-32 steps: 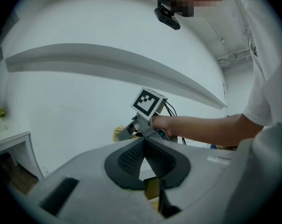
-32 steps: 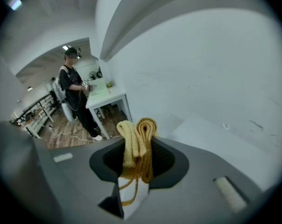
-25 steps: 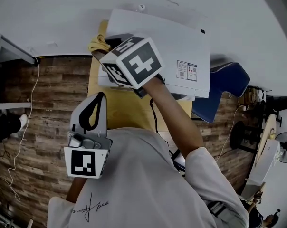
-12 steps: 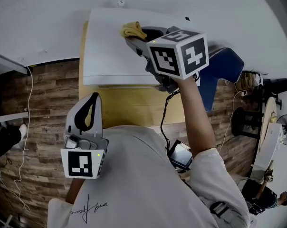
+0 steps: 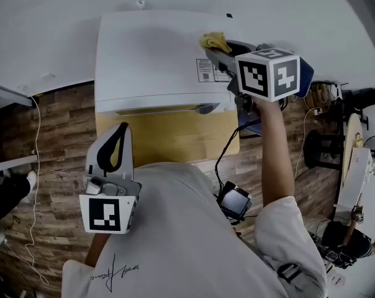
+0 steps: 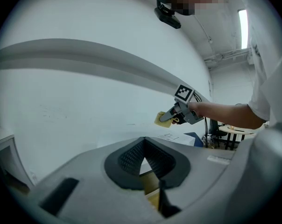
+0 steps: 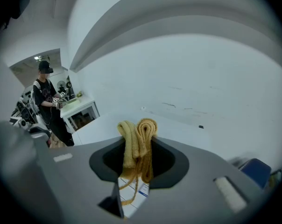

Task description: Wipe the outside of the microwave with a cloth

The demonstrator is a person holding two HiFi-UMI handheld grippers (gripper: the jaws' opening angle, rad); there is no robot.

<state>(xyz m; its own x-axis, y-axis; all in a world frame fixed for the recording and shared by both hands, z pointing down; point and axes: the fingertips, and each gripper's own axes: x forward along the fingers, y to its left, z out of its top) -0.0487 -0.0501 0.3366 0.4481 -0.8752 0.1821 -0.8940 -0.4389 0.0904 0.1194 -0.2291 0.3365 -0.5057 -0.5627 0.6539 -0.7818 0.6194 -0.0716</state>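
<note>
- The right gripper (image 5: 217, 47) is clenched on the cloth (image 5: 213, 40), a yellow wad folded double. Its bulk sticks out past the jaw tips, so soft fabric rather than hard plastic meets the casing
- The microwave (image 5: 151, 54) sits directly beneath that gripper, white, with its top panel facing up. The wad rests on or just above the panel's far right part, and I cannot tell whether it is actually touching
- A printed label (image 5: 205, 71) shows through the gap under the jaws in the right gripper view, with loose threads of the cloth dangling over it
- The gripper reaches out low and nearly flat over the panel. That angle probably lets the wad drag along the surface instead of poking at it
- The left gripper (image 5: 126, 128) has its jaws closed together with nothing between them. It is held back against the person's body, well short of the microwave and above the near edge of the yellow desk (image 5: 169, 138)
- It seems parked out of the way — one cloth needs one gripper, and the microwave looks heavy enough not to need steadying
- Which panels are already clean cannot be judged from here
</note>
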